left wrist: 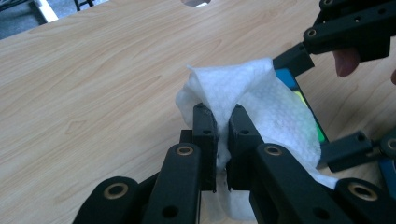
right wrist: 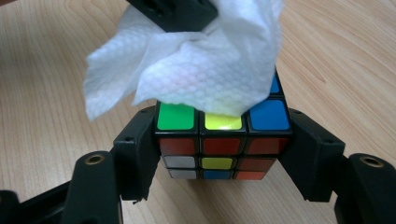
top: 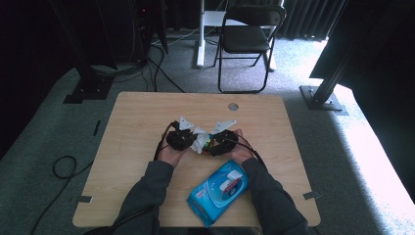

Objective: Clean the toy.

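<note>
My left gripper (left wrist: 223, 123) fingers pinched on the white dimpled wet wipe (left wrist: 261, 105); my right gripper's (right wrist: 223, 154) fingers clamped on the multicoloured plastic puzzle cube (right wrist: 223, 140), its colours plain in the right gripper view, wipe at its twelve o'clock.

wipes pack (top: 218, 192) near wrists, far tabletop (top: 147, 105) bare

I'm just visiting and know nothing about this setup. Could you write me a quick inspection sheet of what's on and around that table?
Surface: wooden table, round hole near the far edge.
Job's things: puzzle cube with a white wet wipe draped on top.
Clutter: blue wet wipe pack near the front edge.
Grippers: left gripper shut on the wipe; right gripper clamps the cube's sides.
Cables: black leads trail from the grippers; more on the carpet.
Surroundings: folding chair, black frame posts, dark curtains.
</note>
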`<action>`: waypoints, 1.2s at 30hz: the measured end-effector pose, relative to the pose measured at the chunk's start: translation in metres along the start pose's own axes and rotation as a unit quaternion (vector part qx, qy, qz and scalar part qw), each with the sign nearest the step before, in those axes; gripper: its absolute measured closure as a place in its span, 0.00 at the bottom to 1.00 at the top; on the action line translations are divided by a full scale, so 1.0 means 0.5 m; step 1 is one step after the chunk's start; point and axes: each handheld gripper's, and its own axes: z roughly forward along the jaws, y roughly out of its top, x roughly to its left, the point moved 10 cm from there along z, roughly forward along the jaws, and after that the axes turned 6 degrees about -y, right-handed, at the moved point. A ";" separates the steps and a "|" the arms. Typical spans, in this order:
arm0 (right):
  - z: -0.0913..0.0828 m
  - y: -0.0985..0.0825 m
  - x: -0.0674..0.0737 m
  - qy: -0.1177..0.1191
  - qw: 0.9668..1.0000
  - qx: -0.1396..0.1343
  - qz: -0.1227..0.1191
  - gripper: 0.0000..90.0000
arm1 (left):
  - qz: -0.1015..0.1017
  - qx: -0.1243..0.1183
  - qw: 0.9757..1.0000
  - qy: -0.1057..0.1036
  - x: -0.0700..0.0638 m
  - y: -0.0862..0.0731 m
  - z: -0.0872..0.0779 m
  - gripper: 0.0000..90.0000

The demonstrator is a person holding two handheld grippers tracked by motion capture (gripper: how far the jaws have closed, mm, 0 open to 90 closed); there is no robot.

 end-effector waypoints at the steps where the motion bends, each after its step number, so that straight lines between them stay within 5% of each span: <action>1: 0.000 0.001 0.002 0.001 1.000 0.000 0.000 0.38 | -0.001 -0.001 1.000 0.002 0.001 0.002 0.001 0.94; 6: -0.001 0.003 0.008 0.007 1.000 -0.002 -0.007 0.38 | -0.009 -0.003 1.000 0.007 0.006 0.009 0.005 0.94; 13: 0.002 0.004 0.012 0.008 1.000 -0.002 -0.009 0.38 | 0.010 0.006 1.000 0.007 -0.007 0.016 0.015 0.94; 26: 0.001 0.006 0.004 0.000 1.000 -0.007 0.001 0.38 | 0.044 -0.009 0.998 -0.052 -0.074 0.030 0.023 0.94; 36: -0.001 0.007 0.001 -0.002 1.000 -0.012 0.005 0.38 | 0.055 -0.008 0.997 -0.061 -0.085 0.030 0.019 0.94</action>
